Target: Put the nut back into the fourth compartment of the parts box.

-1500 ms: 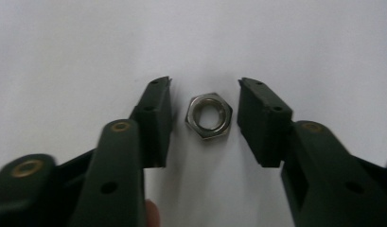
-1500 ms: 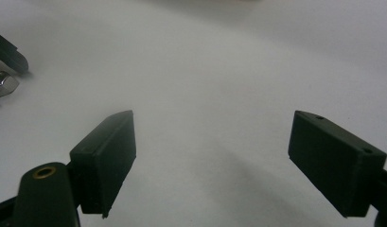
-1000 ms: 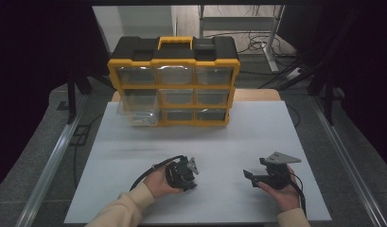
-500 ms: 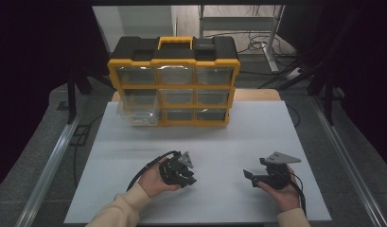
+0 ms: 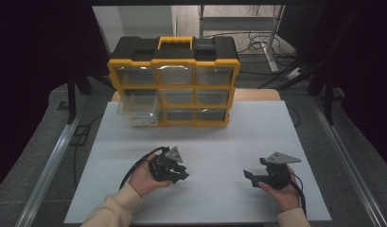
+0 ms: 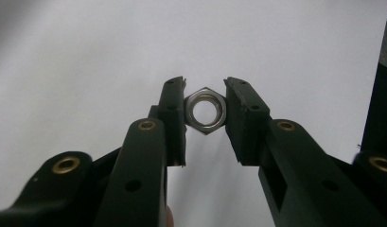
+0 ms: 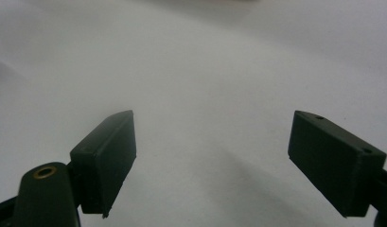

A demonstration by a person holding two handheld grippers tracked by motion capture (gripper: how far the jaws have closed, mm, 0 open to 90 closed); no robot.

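Left claw (image 6: 205, 111) grips nut (image 6: 206, 110) at frame centre, hole facing camera; organizer (image 5: 174, 80) sits upper centre; right claw (image 7: 212, 161) open, empty.

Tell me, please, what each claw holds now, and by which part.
The left claw grips a metal hex nut by two opposite outer flats. The right claw is open and holds nothing.

Left gripper (image 6: 205, 106) jaws nearly together; right gripper (image 7: 212, 156) jaws spread wide.

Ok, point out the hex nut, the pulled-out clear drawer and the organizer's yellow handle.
hex nut (image 6: 206, 110), left gripper view, on its metal face beside the bore.
clear drawer (image 5: 137, 113), high view, its front wall.
yellow handle (image 5: 173, 43), high view, top bar.
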